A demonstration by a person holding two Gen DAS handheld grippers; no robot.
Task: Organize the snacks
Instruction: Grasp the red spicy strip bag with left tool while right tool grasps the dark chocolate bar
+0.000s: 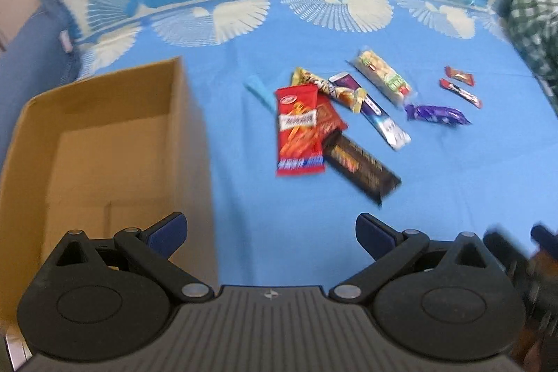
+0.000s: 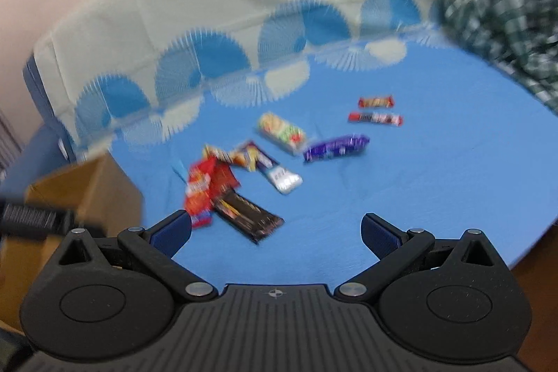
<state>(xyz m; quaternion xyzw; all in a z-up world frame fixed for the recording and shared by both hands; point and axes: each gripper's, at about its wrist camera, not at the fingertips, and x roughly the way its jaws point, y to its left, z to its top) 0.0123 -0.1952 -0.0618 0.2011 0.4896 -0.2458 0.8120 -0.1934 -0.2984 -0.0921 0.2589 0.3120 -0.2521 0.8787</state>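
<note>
Left wrist view: the snacks lie scattered on the blue sheet (image 1: pixel 436 180) — a red packet (image 1: pixel 298 131) overlapping a black bar (image 1: pixel 362 168), a purple wrapper (image 1: pixel 437 114) farther right. The cardboard box (image 1: pixel 101 142) stands open just left of them. Left gripper (image 1: pixel 271 232) and right gripper (image 2: pixel 276 232) both gape apart, holding nothing.

Even, soft indoor light fills both views, with faint shadows and no glare on the blue bedsheet (image 1: pixel 436 180). The left wrist view is mildly smeared, while the right wrist view is heavily motion-blurred, so the snack wrappers (image 2: pixel 244 176) cannot be read. Fisheye distortion bows the bedsheet's far edge and darkens the frame corners.
</note>
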